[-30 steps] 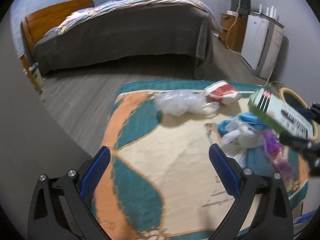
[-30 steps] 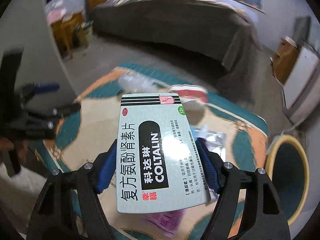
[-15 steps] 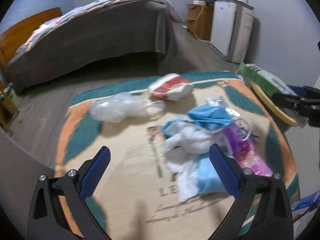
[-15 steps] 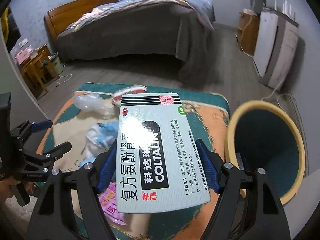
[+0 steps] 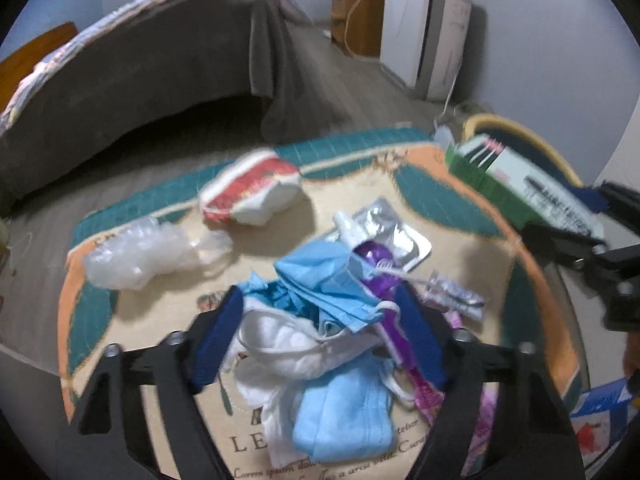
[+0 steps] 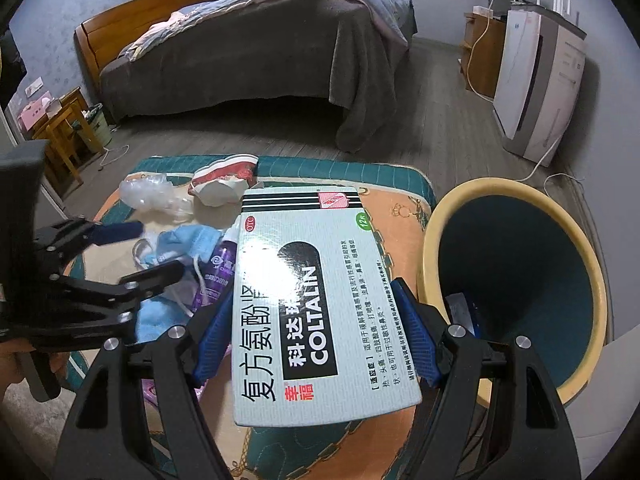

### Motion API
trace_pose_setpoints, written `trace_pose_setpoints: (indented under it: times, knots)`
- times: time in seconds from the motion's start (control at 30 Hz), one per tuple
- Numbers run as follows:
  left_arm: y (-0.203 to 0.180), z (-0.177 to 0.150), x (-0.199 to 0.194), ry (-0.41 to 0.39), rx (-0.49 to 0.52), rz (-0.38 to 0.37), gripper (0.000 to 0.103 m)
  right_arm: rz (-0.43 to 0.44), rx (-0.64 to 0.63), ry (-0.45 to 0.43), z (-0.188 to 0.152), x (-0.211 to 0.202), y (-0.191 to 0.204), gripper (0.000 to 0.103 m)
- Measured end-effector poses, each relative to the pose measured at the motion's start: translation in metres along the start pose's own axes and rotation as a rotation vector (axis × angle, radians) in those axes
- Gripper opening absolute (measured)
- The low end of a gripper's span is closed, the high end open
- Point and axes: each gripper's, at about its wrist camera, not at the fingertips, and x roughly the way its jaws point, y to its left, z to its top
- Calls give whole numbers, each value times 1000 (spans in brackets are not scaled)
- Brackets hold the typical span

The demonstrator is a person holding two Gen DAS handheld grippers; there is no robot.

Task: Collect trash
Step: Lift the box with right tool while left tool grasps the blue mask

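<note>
**Right Tongs Carry a Box to the Bin While Left Tongs Close on the Mask Heap**

We find the right tongs [image 6: 312, 336] clenched on a flat medicine box [image 6: 308, 304], the blue pads pressing its two long edges. The box is held face up and tilted forward, near the bin [image 6: 516, 280], which stands just off the rug's [image 6: 400, 200] corner. We judge this grip suits a drop: the box need only be carried a little further over the rim and let go. Something small already lies at the bottom of the bin; we cannot tell what.

The left tongs [image 5: 320, 340] hang low over a heap of face masks [image 5: 320, 308], blue and white, piled with a purple tube [image 5: 384, 272] in the middle of the rug. Their jaws have just been closing, and the heap sits between them. The pads flank the masks closely, but we see no squeeze on the cloth, so we record them as not yet gripping.

Other trash remains on the rug: a crumpled clear plastic bag [image 5: 148, 252], a red and white wrapper [image 5: 252, 192] and a silver blister sheet [image 5: 392, 232], all well apart from the bin. The task, in our judgement, is at an early stage.
</note>
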Motion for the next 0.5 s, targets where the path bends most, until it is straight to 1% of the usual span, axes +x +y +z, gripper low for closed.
trace_pose_setpoints:
  times: [0.03,0.07,0.1,0.13,0.23,0.4,0.5]
  knots:
    - [0,0,3,8,1,1,55,3,-1,1,-1,0,-1,73]
    - [1,0,5,14,1,-5,45,6,-1,1,-1,0,-1,73]
    - [2,-1,6,21,2,-7,30,7,0,1,0,0,-1,73]
    - [3,-1,6,25,3,-7,24,7,1,1,0,0,-1,73]
    - [7,0,-2,-9,0,-15,18,6,5,-7,1,-3,-2,73]
    - [14,9,-38,-128,-6,-22,16,0,17,-39,4,-16,-4,73]
    - [15,17,-62,-194,10,-12,16,-13,22,-59,6,-27,-3,73]
